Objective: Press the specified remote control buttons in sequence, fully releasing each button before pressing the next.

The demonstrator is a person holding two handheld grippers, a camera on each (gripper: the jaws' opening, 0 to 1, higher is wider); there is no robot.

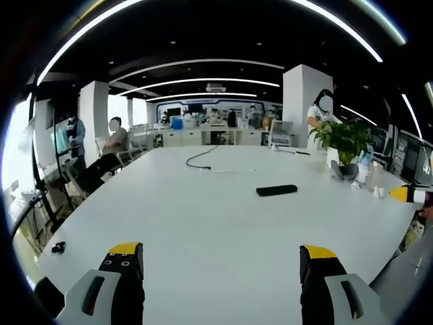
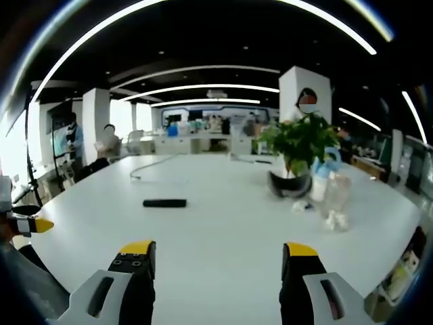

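Ahead of the left gripper [image 1: 221, 261], in the left gripper view, a black remote control [image 1: 277, 190] lies flat on the white tabletop [image 1: 203, 217] — well apart from the yellow-tipped jaws and a little to the right of the line between them. The jaws stand wide apart with nothing between them but bare tabletop. Farther back a dark cable [image 1: 201, 160] curls across the surface. At the right a potted plant [image 1: 345, 143] stands beside a clear plastic bottle [image 1: 364, 166], with small crumpled white bits [image 1: 377, 192] near them. The yellow tip of the right gripper [image 1: 404, 193] comes in at the right edge, level with the remote and well apart from it. A small black object [image 1: 58, 247] sits near the tabletop's left edge. Seated and standing people [image 1: 115, 145] show beyond the far left side, among office chairs.

In the right gripper view, the right gripper [image 2: 218, 261] is likewise spread wide and holds nothing. The remote control [image 2: 164, 202] lies ahead and to the left of its jaws, well apart from them, long side across the view. The potted plant [image 2: 298, 152] stands ahead to the right, with the bottle [image 2: 321, 177] just beside it and crumpled clear wrapping [image 2: 336, 203] nearer the gripper. The cable [image 2: 145, 167] lies beyond the remote. At the left edge the left gripper's yellow tip [image 2: 37, 225] pokes in — how its jaws stand cannot be told from here.
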